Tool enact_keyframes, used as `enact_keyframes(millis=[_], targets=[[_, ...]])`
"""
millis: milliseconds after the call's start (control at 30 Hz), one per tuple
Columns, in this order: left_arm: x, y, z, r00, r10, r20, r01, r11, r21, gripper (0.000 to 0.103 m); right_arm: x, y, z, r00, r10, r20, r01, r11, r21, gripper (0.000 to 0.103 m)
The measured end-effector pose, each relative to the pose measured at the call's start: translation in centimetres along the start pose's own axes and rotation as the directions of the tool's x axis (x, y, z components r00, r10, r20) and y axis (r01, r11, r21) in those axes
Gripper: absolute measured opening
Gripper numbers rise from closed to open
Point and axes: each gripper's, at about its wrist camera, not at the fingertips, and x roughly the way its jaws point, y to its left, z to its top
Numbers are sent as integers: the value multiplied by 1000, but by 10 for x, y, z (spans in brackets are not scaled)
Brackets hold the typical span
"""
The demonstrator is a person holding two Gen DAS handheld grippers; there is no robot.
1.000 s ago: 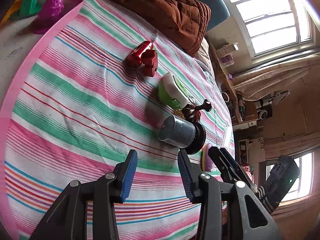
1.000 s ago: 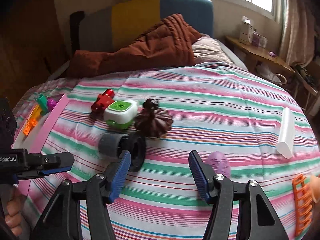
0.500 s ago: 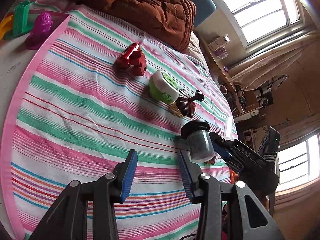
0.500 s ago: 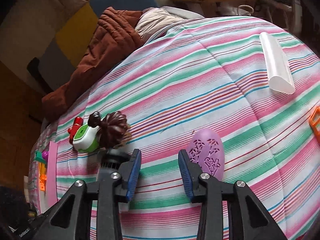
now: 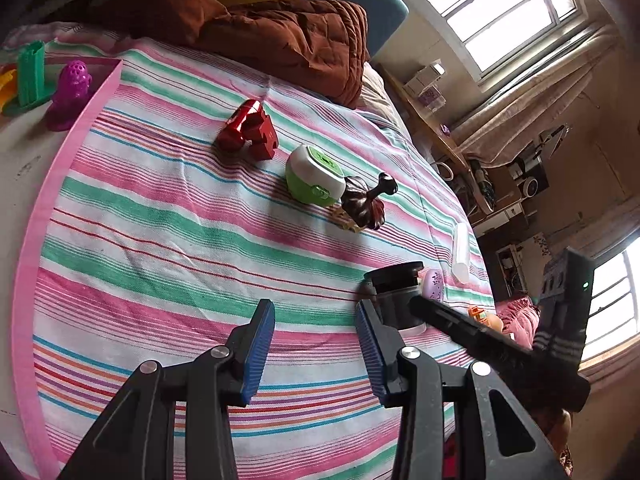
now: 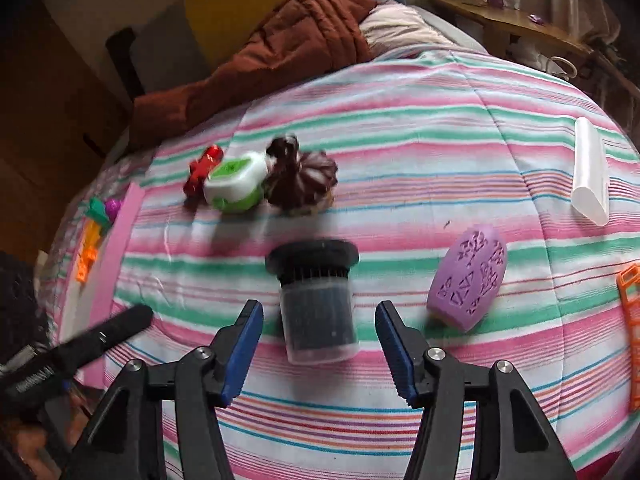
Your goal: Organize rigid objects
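Note:
A dark cylindrical filter with a wide black cap [image 6: 316, 300] lies on the striped bedspread, just ahead of my right gripper [image 6: 320, 346], whose jaws stand open around its near end without touching it. The left wrist view shows the same filter [image 5: 396, 296] beside the right gripper's finger. My left gripper [image 5: 316, 344] is open and empty above the bedspread. A red toy [image 5: 250, 130], a green-and-white box [image 5: 316, 180] and a dark brown ribbed object [image 5: 364, 202] lie in a row farther off. A purple oval case [image 6: 468, 280] lies to the filter's right.
A pink-edged tray [image 5: 28, 184] at the left holds a green piece [image 5: 30, 76] and a purple piece [image 5: 70, 94]. A white tube [image 6: 590, 172] and an orange grid piece [image 6: 632, 332] lie at the right. A brown quilt [image 6: 280, 56] is at the bed's head.
The filter was gripped and lifted by the right gripper half a second ago; now it rests on the bedspread and the right jaws have opened. The left gripper stayed open.

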Motion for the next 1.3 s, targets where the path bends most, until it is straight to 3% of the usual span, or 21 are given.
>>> enact_keyframes(millis=[33, 100, 167, 367, 500, 700, 833, 900, 967, 1033, 1100, 1200, 1300], targets=[[-2, 1, 0, 1000, 3, 4, -3, 1000, -2, 42, 10, 2, -2, 999, -11, -34, 10, 1000, -13, 58], [-4, 4, 0, 1000, -2, 7, 2, 1000, -10, 42, 19, 2, -5, 998, -21, -56, 19, 999, -35, 43], [-7, 6, -1, 1000, -2, 5, 2, 1000, -10, 42, 16, 4, -6, 999, -18, -51, 15, 998, -58, 43], [-15, 6, -4, 999, 22, 37, -23, 999, 23, 42, -14, 25, -2, 997, 13, 81, -1, 989, -146, 42], [-11, 4, -4, 999, 23, 26, -24, 999, 30, 42, -7, 27, -2, 997, 1, 77, 12, 986, -167, 41], [-7, -5, -8, 1000, 26, 13, -27, 998, 64, 42, -10, 18, -2, 999, 38, 21, -35, 992, -124, 41], [-9, -13, -9, 1000, 22, 22, -24, 995, 96, 42, -10, 13, -7, 990, 123, -68, -131, 982, -139, 45], [-8, -19, -11, 1000, 18, 22, -20, 993, 120, 42, -23, 2, -6, 985, 173, -31, -175, 979, -104, 55], [-5, -25, -15, 1000, 14, 19, -17, 989, 150, 42, -43, -15, 1, 977, 202, 73, -199, 979, -41, 66], [-2, -31, -19, 1000, 11, 12, -13, 984, 178, 42, -59, -37, 6, 968, 163, 191, -178, 982, 66, 77], [2, -39, -24, 1000, 2, 5, -3, 976, 217, 44, -60, -56, 9, 971, 51, 235, -93, 981, 168, 77], [5, -58, -33, 1000, -4, 4, 3, 954, 299, 45, -43, -68, 12, 977, -122, 177, 80, 970, 228, 74], [7, -76, -42, 1000, -13, 6, 10, 922, 387, 46, -23, -75, 15, 979, -161, 129, 123, 957, 261, 72]])
